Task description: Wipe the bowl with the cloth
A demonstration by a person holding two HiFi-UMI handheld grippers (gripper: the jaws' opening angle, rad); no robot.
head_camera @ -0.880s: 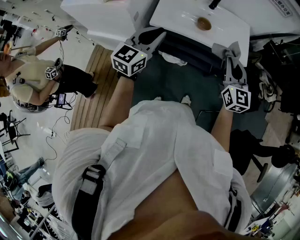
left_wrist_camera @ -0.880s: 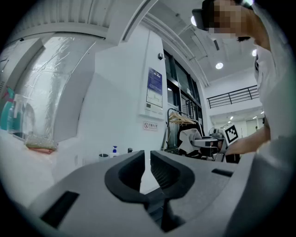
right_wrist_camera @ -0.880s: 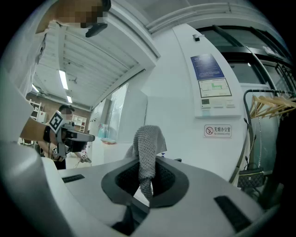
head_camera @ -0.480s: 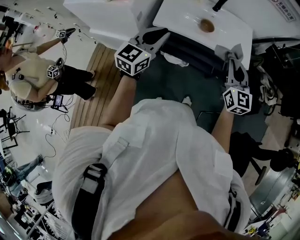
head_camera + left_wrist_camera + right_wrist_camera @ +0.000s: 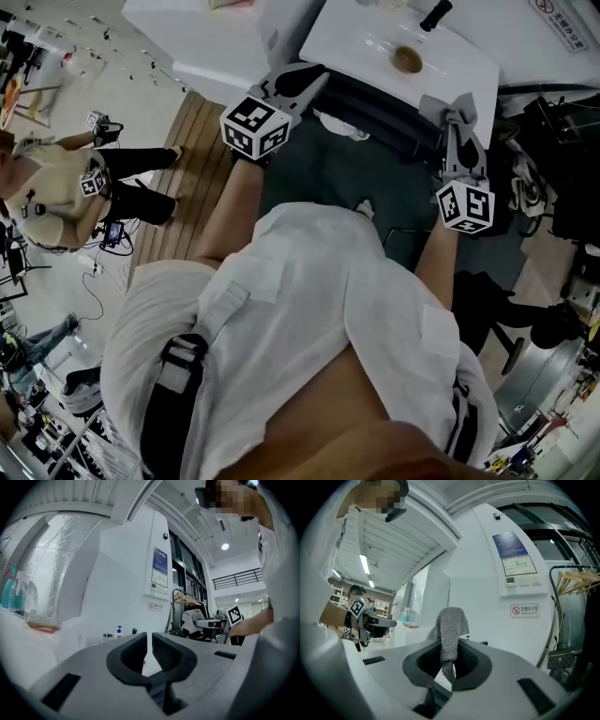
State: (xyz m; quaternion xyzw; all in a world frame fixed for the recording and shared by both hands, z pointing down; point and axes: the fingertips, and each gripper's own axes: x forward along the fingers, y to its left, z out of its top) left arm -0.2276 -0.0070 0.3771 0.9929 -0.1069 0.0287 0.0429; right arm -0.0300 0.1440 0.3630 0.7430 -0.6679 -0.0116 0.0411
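1. Right gripper view: the right claw (image 5: 450, 643) is clamped on a grey knitted cloth (image 5: 451, 618). One fold is pinched between the jaws, and the rest rises in a soft hump above them.
2. The left claw (image 5: 149, 641) is all but closed, with only a thin slit between the jaws and nothing in it.
3. In the head view, a small brownish bowl (image 5: 407, 59) sits on the white desk (image 5: 347, 36). It lies beyond both claws and apart from them, nearer the right one.
4. The cloth looks light, limp and slightly rough, so it should grip well and mould to a curve. Pinched by one fold, it will probably flop, and a bunched wad would press more firmly.
5. The bowl appears rigid and shallow, though its material cannot be told. It is probably light enough to skid on the smooth desk when rubbed.
6. The rim seems the best place to hold the bowl. The empty left claw could steady it there while the cloth works the inside.
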